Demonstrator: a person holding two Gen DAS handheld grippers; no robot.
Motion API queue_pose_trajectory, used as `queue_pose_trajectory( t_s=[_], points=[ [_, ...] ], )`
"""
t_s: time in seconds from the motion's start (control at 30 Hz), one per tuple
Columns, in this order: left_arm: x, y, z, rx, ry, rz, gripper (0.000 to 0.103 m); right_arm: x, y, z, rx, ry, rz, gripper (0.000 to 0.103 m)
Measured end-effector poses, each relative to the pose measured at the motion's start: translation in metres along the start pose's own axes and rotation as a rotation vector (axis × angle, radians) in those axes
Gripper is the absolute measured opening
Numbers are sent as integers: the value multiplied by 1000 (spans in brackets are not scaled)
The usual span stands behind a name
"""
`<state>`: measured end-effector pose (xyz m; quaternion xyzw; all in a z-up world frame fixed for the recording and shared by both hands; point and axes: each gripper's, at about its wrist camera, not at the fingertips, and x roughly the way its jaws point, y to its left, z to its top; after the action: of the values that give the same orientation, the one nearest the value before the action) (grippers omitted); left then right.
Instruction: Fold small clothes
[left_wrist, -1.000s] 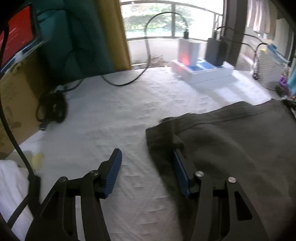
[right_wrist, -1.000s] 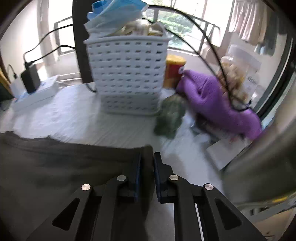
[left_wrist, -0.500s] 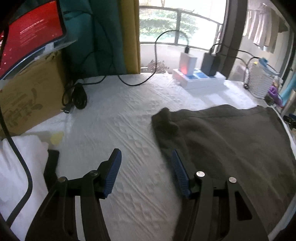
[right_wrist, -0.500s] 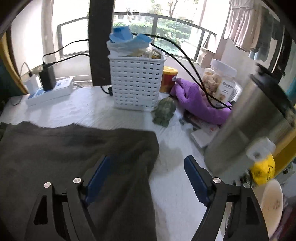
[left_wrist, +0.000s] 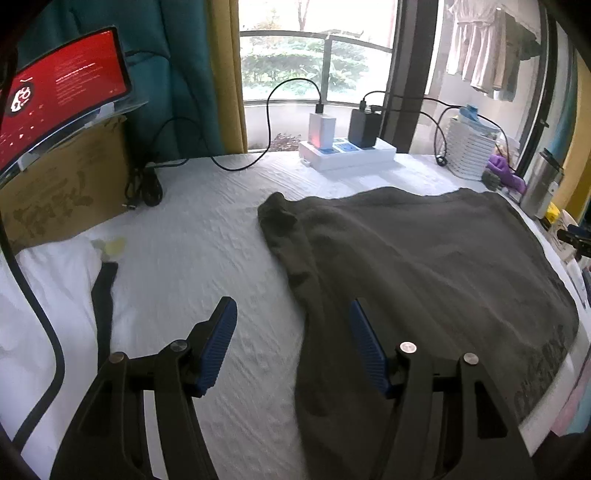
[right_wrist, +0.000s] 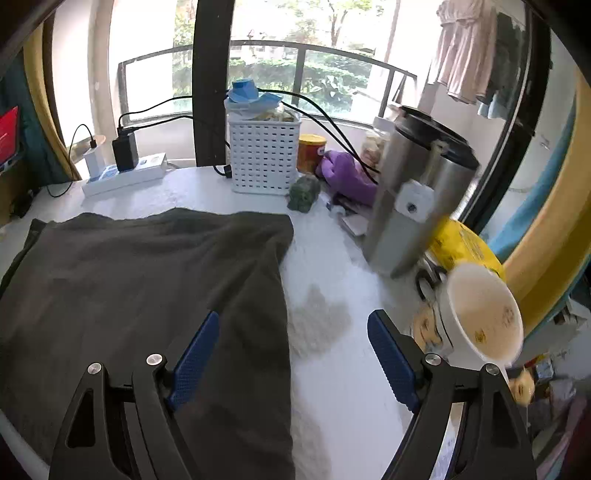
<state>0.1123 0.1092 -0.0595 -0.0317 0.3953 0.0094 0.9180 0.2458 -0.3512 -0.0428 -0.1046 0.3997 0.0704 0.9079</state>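
Left tool (left_wrist: 291, 328) hangs open and empty, its jaws just having widened, above the dark garment's (left_wrist: 424, 280) left edge. The garment lies spread flat on the white tabletop (left_wrist: 192, 258), reaching the near edge. Right tool (right_wrist: 293, 341), just sprung wide and empty, straddles the garment's right edge.
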Motion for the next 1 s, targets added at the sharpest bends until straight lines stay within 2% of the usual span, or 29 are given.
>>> queue_pose_trajectory(
  t_s=[0.17, 0.57, 1.0],
  points=[
    [-12, -6, -14, 2, -4, -12, 71, -16, -1, -24, 23, 3, 22, 84],
    [-46, -12, -56, 18, -3, -14, 72, -40, 2, -63, 45, 6, 30, 84],
    [-50, -40, -106, 74, 68, -160, 71, -64, 5, -102, 65, 5, 16, 84]
  ],
)
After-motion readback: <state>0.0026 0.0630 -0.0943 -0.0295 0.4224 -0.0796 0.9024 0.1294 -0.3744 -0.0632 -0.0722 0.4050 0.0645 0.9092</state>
